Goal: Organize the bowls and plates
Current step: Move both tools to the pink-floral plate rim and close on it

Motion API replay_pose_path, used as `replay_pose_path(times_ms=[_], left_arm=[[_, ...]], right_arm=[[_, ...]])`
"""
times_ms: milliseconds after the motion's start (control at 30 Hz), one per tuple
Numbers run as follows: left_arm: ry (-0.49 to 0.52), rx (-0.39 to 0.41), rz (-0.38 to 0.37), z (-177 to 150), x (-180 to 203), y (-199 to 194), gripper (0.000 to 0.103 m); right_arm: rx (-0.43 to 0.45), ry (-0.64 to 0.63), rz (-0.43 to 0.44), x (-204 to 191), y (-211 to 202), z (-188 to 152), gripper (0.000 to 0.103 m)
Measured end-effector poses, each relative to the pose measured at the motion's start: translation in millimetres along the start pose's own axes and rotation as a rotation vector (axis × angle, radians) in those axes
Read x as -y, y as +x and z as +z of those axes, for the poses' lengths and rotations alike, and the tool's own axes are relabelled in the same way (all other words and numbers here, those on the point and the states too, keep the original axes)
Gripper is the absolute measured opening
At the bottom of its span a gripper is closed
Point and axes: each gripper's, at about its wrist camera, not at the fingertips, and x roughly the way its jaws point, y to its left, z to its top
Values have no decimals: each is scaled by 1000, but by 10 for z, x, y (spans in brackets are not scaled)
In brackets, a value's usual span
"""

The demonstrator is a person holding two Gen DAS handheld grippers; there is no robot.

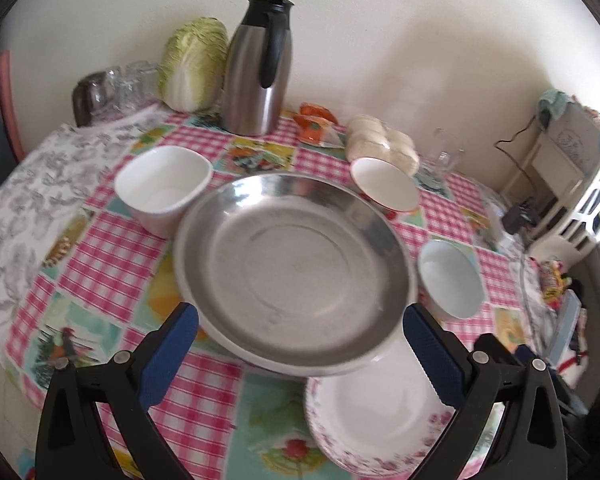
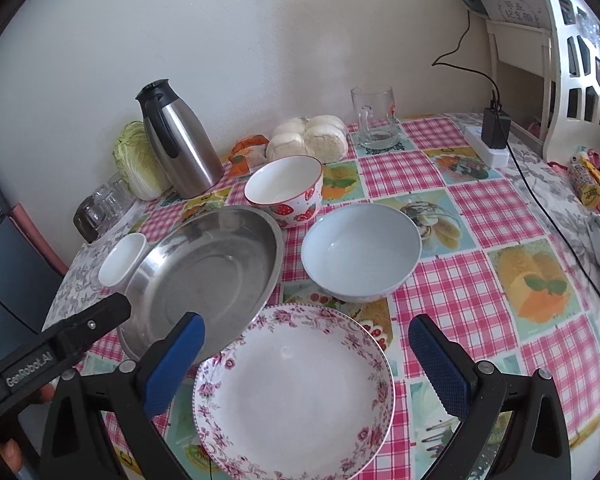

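Steel pan [image 1: 292,268] first, the biggest piece: it fills the centre of your left view, its near rim lapping over the floral plate [image 2: 296,392], which sits low centre in the right view. That overlap looks like the only stacking so far, so I'd judge you're barely started.

Blue bowl [image 2: 362,252], strawberry bowl [image 2: 286,190] and square white cup [image 1: 164,188] each stand alone around the pan, all left to gather.

Your left gripper [image 1: 300,354] is spread wide, pan rim between its pads, pinching nothing. Your right gripper [image 2: 306,362] is spread too, hovering over the plate.

Only the right view shows the whole plate, the strawberry print and the left gripper's arm at lower left; the left view shows the cup's square mouth best.
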Motion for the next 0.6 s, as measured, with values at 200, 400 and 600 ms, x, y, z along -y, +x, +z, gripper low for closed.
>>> replay_pose_path(times_ms=[200,400,600], left_arm=[[-44,-66,-41,-152,33,82,102],[-81,-131,-14,-264,3,170,102],[-99,-207,-29,-341,12,313,101]], right_arm=[[-36,80,19,210,-13,-98,103],[-69,113,-7,334,62,-142,103],[-151,162,-9,455,276,-216,97]])
